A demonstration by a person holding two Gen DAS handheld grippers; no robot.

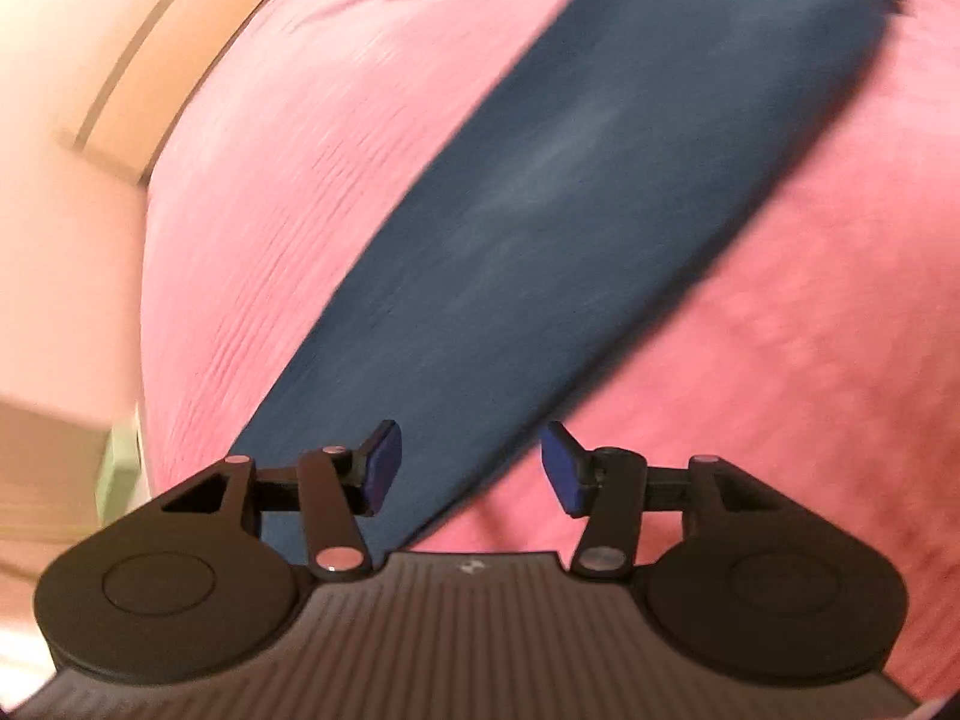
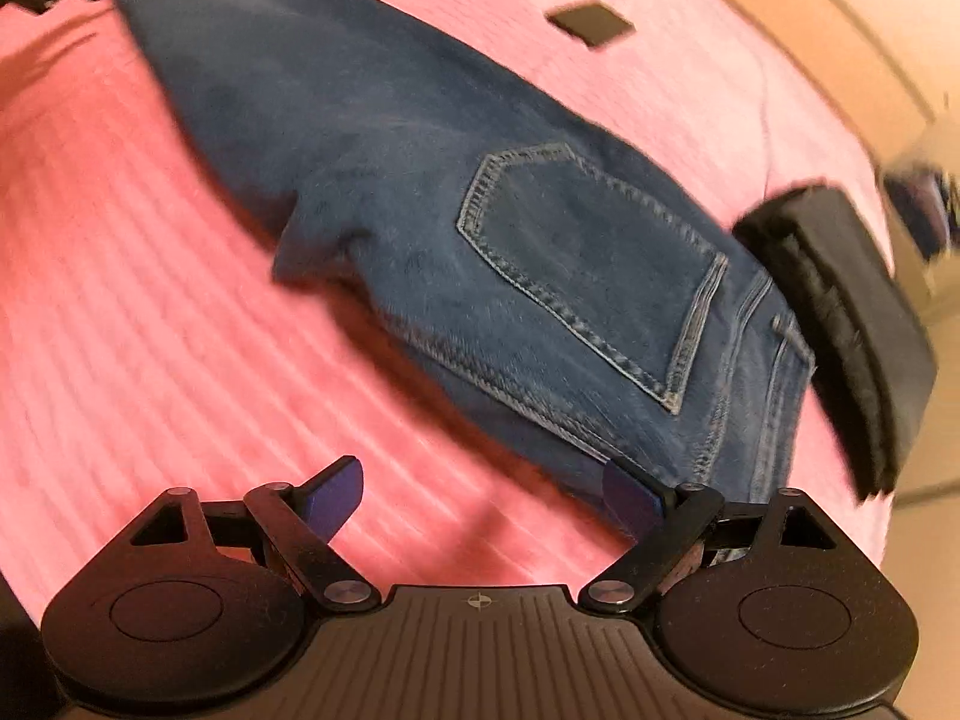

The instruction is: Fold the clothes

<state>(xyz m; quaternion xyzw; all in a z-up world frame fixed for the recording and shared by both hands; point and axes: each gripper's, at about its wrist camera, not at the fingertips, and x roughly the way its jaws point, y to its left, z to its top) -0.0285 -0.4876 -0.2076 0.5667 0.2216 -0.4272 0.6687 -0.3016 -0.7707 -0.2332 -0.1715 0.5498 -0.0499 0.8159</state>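
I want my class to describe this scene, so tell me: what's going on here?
A person with a handheld gripper in each hand is folding a pair of blue jeans laid out on a pink bedspread. The left gripper hovers open over the leg end; the right gripper is open near the waistband, by the back pocket. Neither grips the denim yet. A folded black garment lies beside the waist, and a small black square sits further off.

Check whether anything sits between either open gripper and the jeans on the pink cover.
Nothing visible does. The left gripper hangs open right over the leg end of the jeans. The right gripper is open beside the waist end, near the back pocket. The folded black item lies past the waistband, off to the side.
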